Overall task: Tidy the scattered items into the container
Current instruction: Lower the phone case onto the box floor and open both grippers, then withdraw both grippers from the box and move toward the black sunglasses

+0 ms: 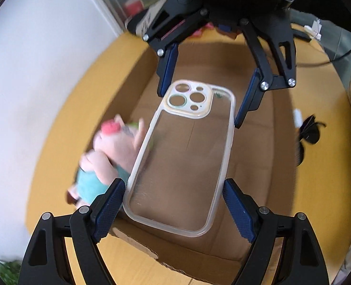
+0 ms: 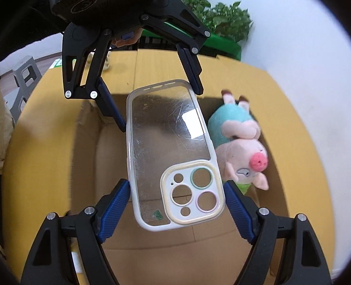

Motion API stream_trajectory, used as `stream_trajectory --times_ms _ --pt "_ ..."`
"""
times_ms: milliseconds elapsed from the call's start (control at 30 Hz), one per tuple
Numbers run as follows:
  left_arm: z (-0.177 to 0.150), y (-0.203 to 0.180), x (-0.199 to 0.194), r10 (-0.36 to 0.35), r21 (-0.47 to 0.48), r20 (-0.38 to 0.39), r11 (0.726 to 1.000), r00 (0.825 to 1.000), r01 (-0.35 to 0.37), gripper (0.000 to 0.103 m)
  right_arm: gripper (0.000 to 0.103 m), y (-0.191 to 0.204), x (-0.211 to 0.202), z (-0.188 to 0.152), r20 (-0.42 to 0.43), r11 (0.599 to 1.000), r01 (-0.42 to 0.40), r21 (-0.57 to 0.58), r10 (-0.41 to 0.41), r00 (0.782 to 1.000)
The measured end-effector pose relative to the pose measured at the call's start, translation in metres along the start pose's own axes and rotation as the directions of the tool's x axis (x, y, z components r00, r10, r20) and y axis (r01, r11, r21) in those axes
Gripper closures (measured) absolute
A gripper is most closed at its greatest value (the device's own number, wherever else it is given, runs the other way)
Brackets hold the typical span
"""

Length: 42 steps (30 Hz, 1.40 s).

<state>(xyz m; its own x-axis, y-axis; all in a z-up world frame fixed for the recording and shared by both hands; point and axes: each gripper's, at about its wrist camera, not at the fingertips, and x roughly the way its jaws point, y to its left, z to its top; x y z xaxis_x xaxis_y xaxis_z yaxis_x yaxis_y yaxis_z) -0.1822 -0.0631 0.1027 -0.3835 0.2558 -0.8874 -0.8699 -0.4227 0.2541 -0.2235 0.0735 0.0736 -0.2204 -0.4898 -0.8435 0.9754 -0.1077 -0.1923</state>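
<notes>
The left gripper [image 1: 173, 204] and right gripper [image 2: 176, 204] are both clamping opposite ends of a clear phone case [image 1: 182, 156], holding it over an open cardboard box [image 2: 87, 156]. A plush pig [image 2: 243, 147] is lying inside the box, beside the case.

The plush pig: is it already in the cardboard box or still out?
In: the plush pig lies on the cardboard box floor.

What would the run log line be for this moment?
phone case over cardboard box | left gripper and right gripper at opposite ends, jaws beside its edges | plush pig in box
</notes>
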Motion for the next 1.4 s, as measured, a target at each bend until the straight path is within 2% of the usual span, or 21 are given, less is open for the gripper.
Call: stream_trajectory --times_ms 200,500,633,800,933,1067,1133,1233,1300,1333,1400 --pt "-0.018 0.025 0.053 -0.070 -0.051 -0.070 0.997 0.995 0.066 0.015 0.023 -0.022 0.052 -0.013 0.003 0.997 -0.063 0.034 0.063 0.998" --pt "-0.031 0.032 0.107 -0.106 -0.040 -0.184 0.994 0.977 0.100 0.015 0.023 -0.034 0.112 -0.029 -0.011 0.988 -0.124 0.090 0.126 0.992" --pt "-0.034 0.030 0.120 -0.095 -0.052 -0.219 0.995 0.971 0.086 0.013 0.020 -0.032 0.126 -0.032 -0.012 0.982 -0.130 0.136 0.133 0.991" --pt "-0.034 0.029 0.121 -0.046 -0.063 -0.248 0.998 0.968 0.032 0.011 0.019 -0.034 0.127 -0.029 -0.002 0.970 -0.127 0.205 0.131 0.991" --pt "-0.034 0.021 0.107 -0.050 -0.088 -0.206 0.996 0.977 0.032 0.011 0.019 -0.031 0.114 -0.030 0.013 0.967 -0.110 0.229 0.110 0.994" --pt "-0.039 0.011 0.083 -0.006 -0.104 -0.161 0.995 0.987 -0.011 0.011 0.019 -0.027 0.081 -0.032 0.056 0.950 -0.108 0.292 0.096 0.994" --pt "-0.043 0.008 0.066 0.030 -0.151 -0.125 0.987 0.992 -0.049 0.011 0.019 -0.019 0.058 -0.031 0.064 0.944 -0.081 0.319 0.063 0.996" --pt "-0.045 -0.006 0.029 0.094 -0.231 -0.024 0.968 0.995 -0.097 0.011 0.019 0.003 0.013 -0.032 0.058 0.934 0.024 0.356 -0.048 0.997" --pt "-0.043 -0.021 0.004 0.192 -0.298 0.033 0.939 0.981 -0.174 0.008 0.019 0.022 -0.011 -0.030 0.036 0.917 0.105 0.385 -0.129 0.991" --pt "-0.041 -0.031 -0.010 0.263 -0.354 0.049 0.907 0.964 -0.229 0.007 0.019 0.023 -0.017 -0.034 0.003 0.897 0.165 0.410 -0.182 0.983" --pt "-0.038 -0.031 -0.029 0.329 -0.451 0.092 0.855 0.940 -0.255 0.004 0.019 0.036 -0.031 -0.047 -0.064 0.846 0.274 0.457 -0.276 0.959"
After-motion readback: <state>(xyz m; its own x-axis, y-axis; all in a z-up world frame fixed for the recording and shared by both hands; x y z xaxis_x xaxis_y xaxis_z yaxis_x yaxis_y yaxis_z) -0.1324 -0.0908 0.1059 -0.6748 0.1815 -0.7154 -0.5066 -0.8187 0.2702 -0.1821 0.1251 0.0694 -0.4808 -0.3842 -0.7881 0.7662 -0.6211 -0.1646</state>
